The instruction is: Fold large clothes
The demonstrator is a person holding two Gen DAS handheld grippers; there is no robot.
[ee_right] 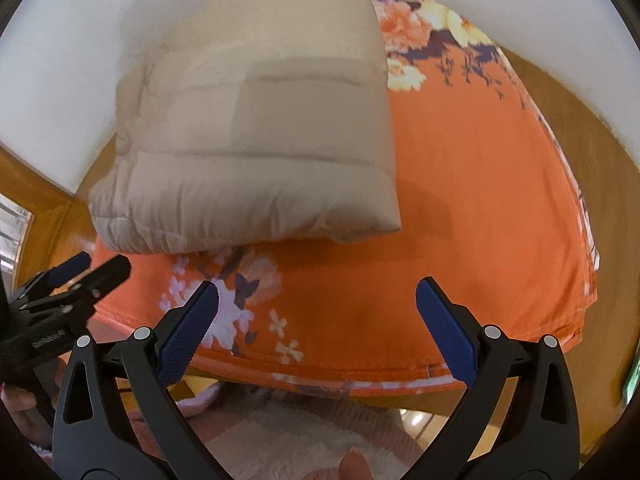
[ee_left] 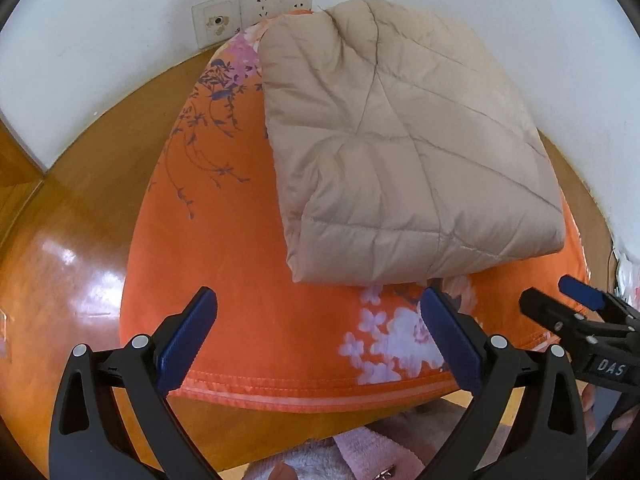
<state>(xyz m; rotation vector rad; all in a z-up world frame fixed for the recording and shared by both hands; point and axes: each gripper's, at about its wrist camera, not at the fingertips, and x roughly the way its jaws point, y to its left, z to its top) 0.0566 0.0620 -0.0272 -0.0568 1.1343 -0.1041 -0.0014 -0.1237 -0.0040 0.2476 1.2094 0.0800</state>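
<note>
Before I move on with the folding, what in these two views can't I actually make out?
- Far edge of the orange cloth: hidden behind the folded beige quilt, both views.
- Quilt's stitching and layers: blurred in the right wrist view.
- What lies under the cloth: covered.
- Right gripper's body: cut off by the left wrist view's edge.
- Left gripper: open, touching nothing.

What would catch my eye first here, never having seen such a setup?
First the bright orange floral cloth, spread over the wooden table. On its far part lies a folded beige quilt, reaching back to the white wall. Nearest the camera, the left tool and right tool both hang open over the cloth's near hem, holding nothing.
</note>
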